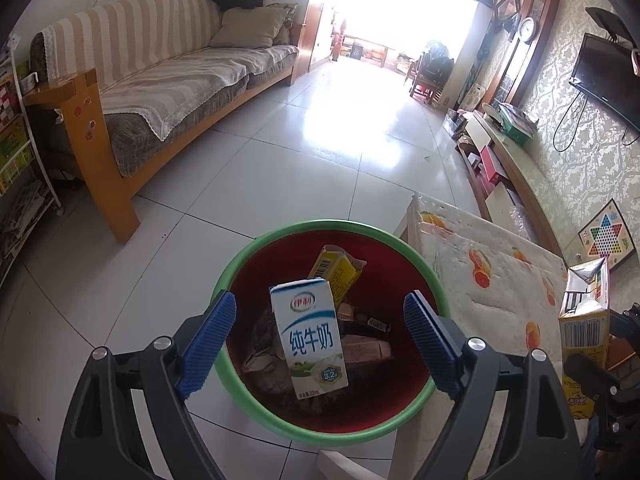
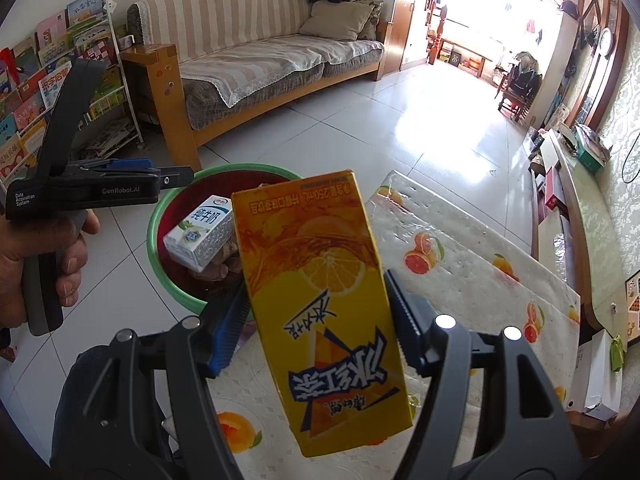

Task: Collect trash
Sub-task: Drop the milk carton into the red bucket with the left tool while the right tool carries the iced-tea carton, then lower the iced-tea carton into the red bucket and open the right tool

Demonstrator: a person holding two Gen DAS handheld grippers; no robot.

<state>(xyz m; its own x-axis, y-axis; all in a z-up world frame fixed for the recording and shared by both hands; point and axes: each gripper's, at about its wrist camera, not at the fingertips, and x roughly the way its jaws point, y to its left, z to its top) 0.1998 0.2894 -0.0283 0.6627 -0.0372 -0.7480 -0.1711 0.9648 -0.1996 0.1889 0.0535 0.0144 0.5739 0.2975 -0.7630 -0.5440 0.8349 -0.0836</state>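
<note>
A green-rimmed bin (image 1: 340, 434) with a red inside stands on the floor beside the table. My left gripper (image 1: 320, 304) is open over it. A white and blue milk carton (image 1: 312, 336) is between its blue pads (image 1: 208, 336), touching neither, over the bin's inside. The right wrist view shows that carton (image 2: 200, 236) tilted in the bin (image 2: 154, 232), under the left gripper (image 2: 172, 176), which a hand holds. My right gripper (image 2: 318, 292) is shut on a yellow iced-tea carton (image 2: 320, 308) above the table's edge; the same carton (image 1: 584, 332) shows at the right edge of the left wrist view.
Another yellow carton (image 1: 336, 272) and brown wrappers (image 1: 364, 348) lie in the bin. A table with a fruit-print cover (image 2: 460, 264) stands right of the bin. A striped sofa (image 1: 168, 80) and a bookshelf (image 2: 48, 92) line the left, a low bench (image 1: 516, 160) the right.
</note>
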